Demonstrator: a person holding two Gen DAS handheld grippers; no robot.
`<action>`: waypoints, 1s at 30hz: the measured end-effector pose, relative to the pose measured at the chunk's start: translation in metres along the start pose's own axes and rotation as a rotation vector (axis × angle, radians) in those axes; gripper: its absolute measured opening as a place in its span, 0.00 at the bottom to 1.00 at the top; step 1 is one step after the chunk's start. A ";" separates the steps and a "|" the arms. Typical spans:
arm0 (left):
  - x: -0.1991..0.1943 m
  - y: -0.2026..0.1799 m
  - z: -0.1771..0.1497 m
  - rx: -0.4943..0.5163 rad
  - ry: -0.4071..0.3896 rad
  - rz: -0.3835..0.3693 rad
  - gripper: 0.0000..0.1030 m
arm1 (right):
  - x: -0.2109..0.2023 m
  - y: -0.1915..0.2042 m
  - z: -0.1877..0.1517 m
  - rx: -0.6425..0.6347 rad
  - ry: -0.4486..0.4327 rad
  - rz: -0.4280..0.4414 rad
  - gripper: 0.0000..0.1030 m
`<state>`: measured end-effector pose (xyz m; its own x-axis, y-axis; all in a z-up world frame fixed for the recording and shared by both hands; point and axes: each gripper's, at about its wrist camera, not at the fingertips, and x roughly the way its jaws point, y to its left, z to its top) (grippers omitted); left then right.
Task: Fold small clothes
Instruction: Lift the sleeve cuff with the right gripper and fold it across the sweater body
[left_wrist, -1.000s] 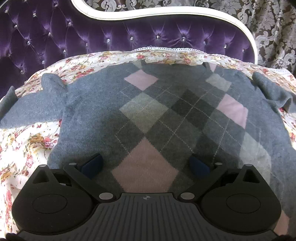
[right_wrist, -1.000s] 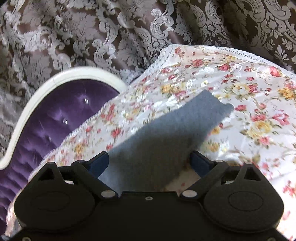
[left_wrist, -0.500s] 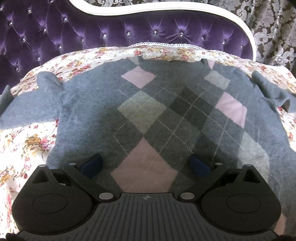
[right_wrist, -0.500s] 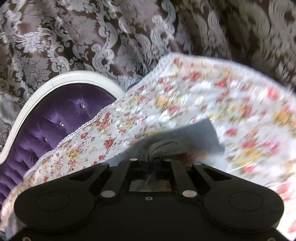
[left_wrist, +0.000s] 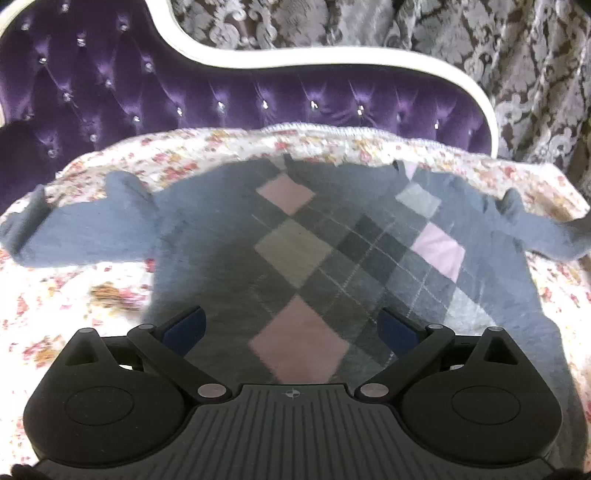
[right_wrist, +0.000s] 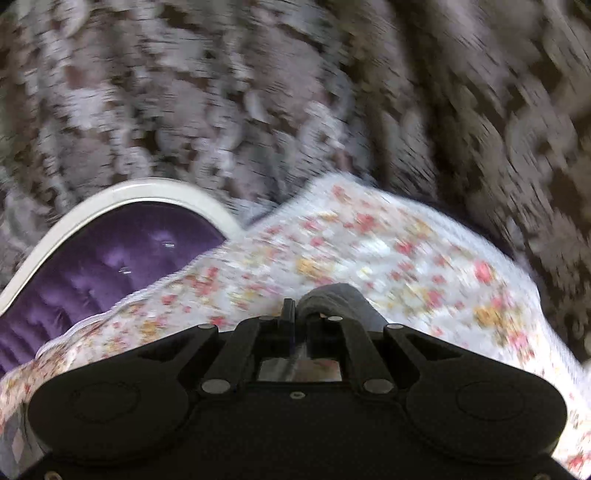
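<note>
1. The sweater (left_wrist: 332, 251), grey with an argyle front in pink and pale diamonds, lies spread face up on the floral bedspread (left_wrist: 74, 295). Its body is flat and unfolded, the neck toward the headboard.

2. The left sleeve (left_wrist: 85, 229) lies straight out to the side, its cuff turned up a little. No fold has been made there.

3. The right sleeve (left_wrist: 546, 236) is the only part being worked. In the right wrist view a bunch of its grey knit (right_wrist: 340, 299) rises from between the fingers of the right tool (right_wrist: 299, 317), which is clamped tight on it. The view is blurred, so how much cloth is caught is hard to tell.

4. The left tool (left_wrist: 291, 325) stands wide over the lower part of the sweater, blue pads apart, holding nothing. Whether it touches the knit cannot be told.

5. Judged from this, the task is at its very start: the garment is laid out, one sleeve is gripped, and no fold is finished. Left to do, most likely: bring the right sleeve across the body, do the same with the left, then fold the body up.

6. Around it: the purple tufted headboard (left_wrist: 258, 96) with its white frame, and the damask curtain (left_wrist: 535, 55) behind.
</note>
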<state>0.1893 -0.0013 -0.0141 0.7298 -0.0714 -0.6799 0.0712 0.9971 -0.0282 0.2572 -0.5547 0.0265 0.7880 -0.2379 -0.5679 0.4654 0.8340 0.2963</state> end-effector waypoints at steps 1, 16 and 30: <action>-0.004 0.003 0.000 -0.004 -0.006 0.002 0.98 | -0.007 0.015 0.004 -0.035 -0.010 0.017 0.12; -0.048 0.072 -0.019 -0.096 -0.050 0.061 0.98 | -0.076 0.319 -0.065 -0.424 0.066 0.504 0.12; -0.040 0.104 -0.035 -0.118 -0.008 0.100 0.98 | -0.045 0.443 -0.254 -0.810 0.270 0.639 0.48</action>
<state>0.1436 0.1060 -0.0157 0.7346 0.0288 -0.6778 -0.0824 0.9955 -0.0470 0.3252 -0.0481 -0.0122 0.6295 0.3964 -0.6683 -0.4880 0.8710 0.0569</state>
